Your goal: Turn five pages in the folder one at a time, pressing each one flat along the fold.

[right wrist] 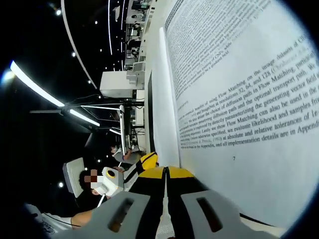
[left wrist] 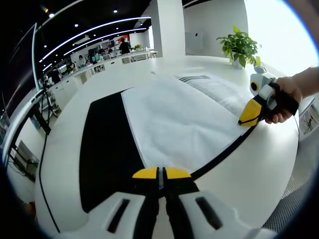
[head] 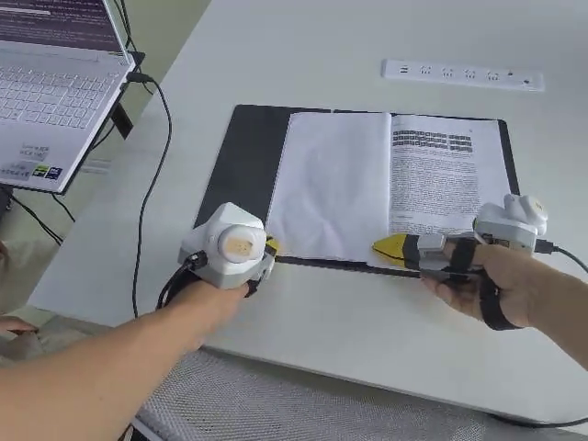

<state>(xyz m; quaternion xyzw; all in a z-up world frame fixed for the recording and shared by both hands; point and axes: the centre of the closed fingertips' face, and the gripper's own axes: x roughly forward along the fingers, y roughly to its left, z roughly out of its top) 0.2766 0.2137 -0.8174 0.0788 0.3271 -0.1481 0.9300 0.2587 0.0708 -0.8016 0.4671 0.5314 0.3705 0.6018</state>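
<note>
**A:** Where is the folder?

**B:** The folder (head: 243, 156) lies open on the white surface (head: 322, 312) straight in front of me. Its black cover shows on the left. A blank page (head: 335, 184), a little rumpled, lies next to that, and a printed page (head: 446, 175) is on the right.

**A:** And your claws?

**B:** My right claw (head: 390, 246) has its yellow tips pressed together. It sits at the near end of the fold, by the bottom edge of the printed page. I cannot tell whether it touches the paper. My left claw (head: 266, 248) also has its tips together, with nothing between them. It is at the folder's near edge, beside the lower left corner of the blank page.

**A:** What else is around?

**B:** A white power strip (head: 462, 73) lies beyond the folder's far edge, apart from it. A laptop (head: 55, 83) stands off to the left. A black cable (head: 152, 184) runs from it down the left side of the surface, near the cover. In the left gripper view, a potted plant (left wrist: 240, 47) stands beyond the surface's far end.
</note>
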